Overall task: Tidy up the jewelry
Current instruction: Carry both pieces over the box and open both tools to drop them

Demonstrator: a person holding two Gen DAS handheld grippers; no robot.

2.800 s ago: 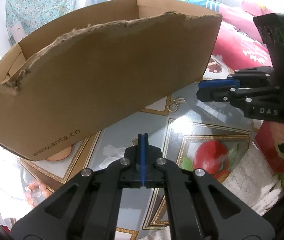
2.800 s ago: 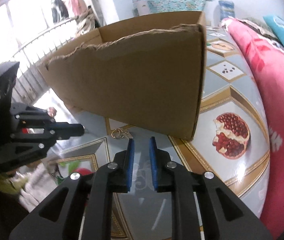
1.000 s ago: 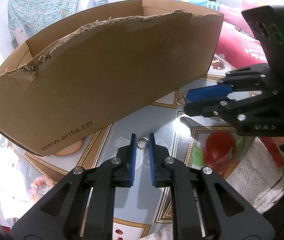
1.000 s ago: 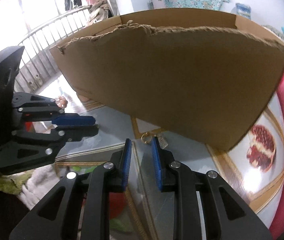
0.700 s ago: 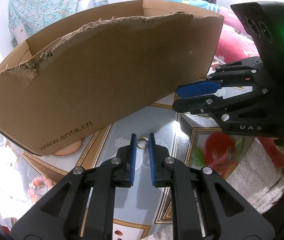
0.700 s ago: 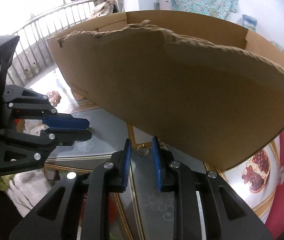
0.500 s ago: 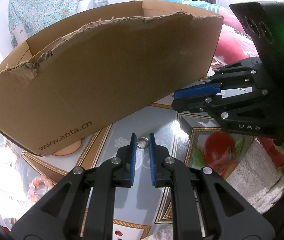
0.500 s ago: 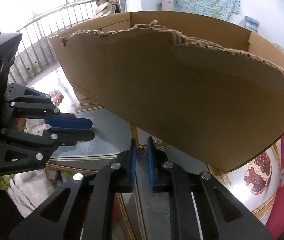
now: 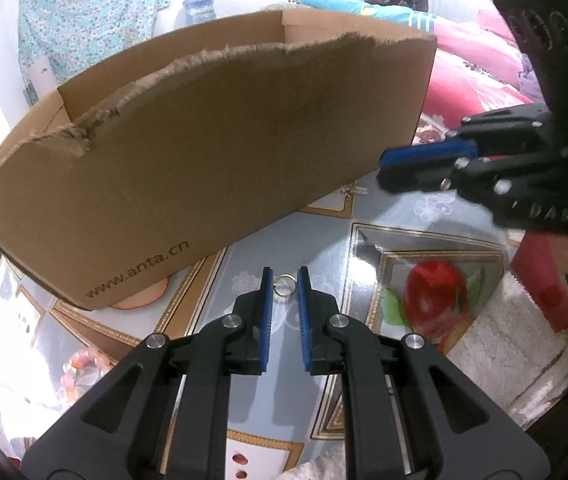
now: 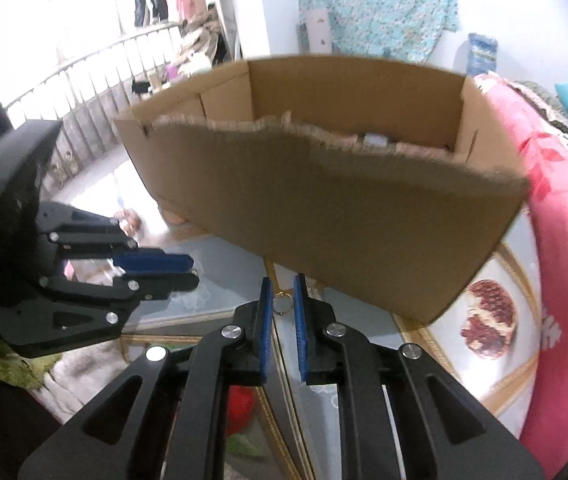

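Observation:
My left gripper [image 9: 285, 280] is shut on a small gold ring [image 9: 285, 285], which sits upright between the blue pad tips just above the patterned tabletop [image 9: 324, 248]. My right gripper [image 10: 281, 296] is shut on a second gold ring [image 10: 282, 303], held above the table in front of the torn cardboard box [image 10: 344, 220]. In the left wrist view the right gripper [image 9: 384, 168] hangs at the right, near the box's corner. A small sparkly piece [image 9: 354, 190] shows just below its tips; I cannot tell whether it hangs or lies there. The left gripper [image 10: 191, 270] appears at the left.
The cardboard box [image 9: 203, 152] fills the back of the table, with some items inside. A pink bead bracelet [image 9: 79, 368] lies at the near left. White towelling [image 9: 516, 360] covers the right edge. A pink quilt [image 10: 564, 260] borders the far right.
My right gripper closed its pads on the ring by the box's base and rose with it, so the box's inside now shows. The left gripper kept still with its ring.

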